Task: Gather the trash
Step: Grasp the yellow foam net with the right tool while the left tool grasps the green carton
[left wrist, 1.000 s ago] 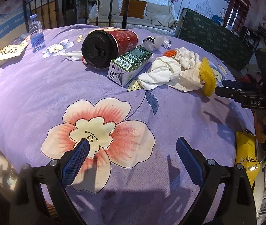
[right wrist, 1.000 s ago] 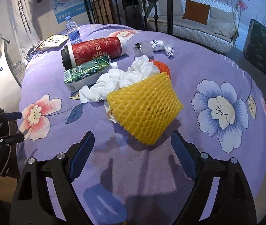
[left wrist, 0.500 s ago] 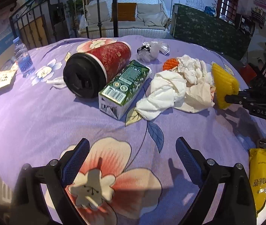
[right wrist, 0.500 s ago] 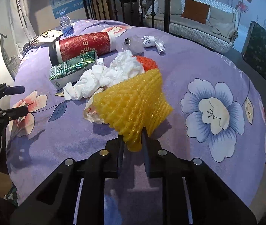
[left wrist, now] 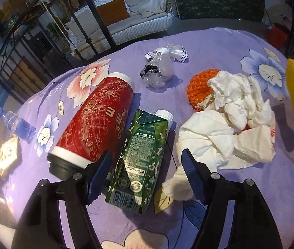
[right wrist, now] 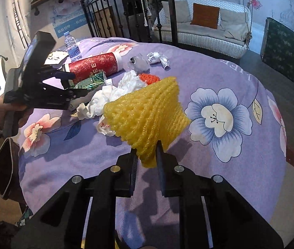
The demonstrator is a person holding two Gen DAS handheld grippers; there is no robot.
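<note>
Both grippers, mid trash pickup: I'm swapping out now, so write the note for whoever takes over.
Right gripper: shut on the yellow foam net, lifted off the purple cloth.
Left gripper: jaws closing around the green carton, pads not yet pressing.
Still lying on the cloth: red canister, crumpled tissues, orange net, clear wrapper.
Done: foam net picked up. Left: everything else; nothing binned yet.

My right claw (right wrist: 145, 167) pinches the yellow foam net (right wrist: 147, 114) above the bedspread (right wrist: 240, 78). The green carton (left wrist: 140, 157) lies flat between my closing left claw (left wrist: 144, 176), beside crumpled white tissues (left wrist: 225, 132) mid-bedspread.
</note>
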